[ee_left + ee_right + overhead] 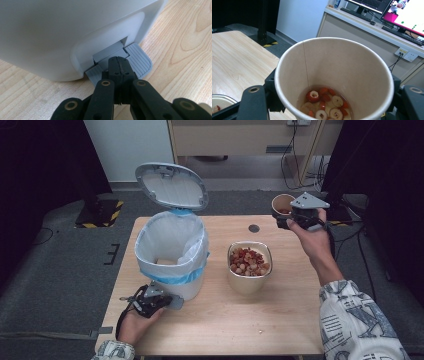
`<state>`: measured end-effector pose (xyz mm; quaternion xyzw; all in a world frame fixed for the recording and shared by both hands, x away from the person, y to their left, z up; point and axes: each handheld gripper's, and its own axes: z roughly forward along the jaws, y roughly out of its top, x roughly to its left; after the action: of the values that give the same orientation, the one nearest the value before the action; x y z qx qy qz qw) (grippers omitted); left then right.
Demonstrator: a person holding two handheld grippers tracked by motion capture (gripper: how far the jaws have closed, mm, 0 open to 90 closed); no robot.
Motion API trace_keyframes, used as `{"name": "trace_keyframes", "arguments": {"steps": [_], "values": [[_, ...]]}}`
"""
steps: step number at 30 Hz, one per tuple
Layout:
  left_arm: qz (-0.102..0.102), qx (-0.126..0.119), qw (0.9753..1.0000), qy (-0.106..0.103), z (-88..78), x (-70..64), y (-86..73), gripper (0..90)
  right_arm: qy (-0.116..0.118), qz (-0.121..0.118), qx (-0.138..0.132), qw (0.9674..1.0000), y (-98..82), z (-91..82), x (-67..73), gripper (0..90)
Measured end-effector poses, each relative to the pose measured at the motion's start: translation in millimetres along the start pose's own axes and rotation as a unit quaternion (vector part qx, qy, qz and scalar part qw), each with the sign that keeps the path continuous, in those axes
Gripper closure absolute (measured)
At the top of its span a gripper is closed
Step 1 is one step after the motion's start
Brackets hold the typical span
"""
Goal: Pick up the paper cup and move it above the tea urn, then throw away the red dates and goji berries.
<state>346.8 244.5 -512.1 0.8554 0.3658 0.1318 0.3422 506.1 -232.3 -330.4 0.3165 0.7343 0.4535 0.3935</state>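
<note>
Closed left gripper (119,65) presses the bin's pedal (136,61), lid (171,185) up; right gripper (295,217) clamps the paper cup (334,77), well right of the bin mouth (170,237)

Landmark: pedal bin (172,255), white, standing on the left half of the wooden table (290,320).

- Above the bin: mouth uncovered; lid (171,185) tipped up behind it, barring approach from the far side.
- Near side of the bin, at its foot: grey pedal (138,61) with the left gripper (119,62) resting on it, jaws together; that strip is taken.
- Right of the bin: metal bowl (249,266) of red and pale pieces, a narrow lane of bare wood between.
- Far right of the bin, past the bowl: paper cup (334,77) clamped in the right gripper (300,212), raised.
- Right and near of the bin: broad bare tabletop, passable.
</note>
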Motion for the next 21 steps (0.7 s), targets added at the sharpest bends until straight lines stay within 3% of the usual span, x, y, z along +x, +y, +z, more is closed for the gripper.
{"name": "trace_keyframes", "arguments": {"steps": [6, 17, 21], "values": [[0.0, 0.0, 1.0, 0.0, 0.0, 0.0, 0.1, 90.0, 0.001, -0.004, -0.008, 1.0, 3.9, -0.5, -2.7, 28.5], [0.0, 0.0, 1.0, 0.0, 0.0, 0.0, 0.1, 89.9, 0.002, -0.054, -0.028, 0.9981, 11.6, -3.8, 0.4, 28.5], [0.0, 0.0, 1.0, 0.0, 0.1, 0.0, 0.2, 90.0, -0.001, -0.061, -0.032, 0.9976, 14.6, -6.1, -1.6, 28.5]]}}
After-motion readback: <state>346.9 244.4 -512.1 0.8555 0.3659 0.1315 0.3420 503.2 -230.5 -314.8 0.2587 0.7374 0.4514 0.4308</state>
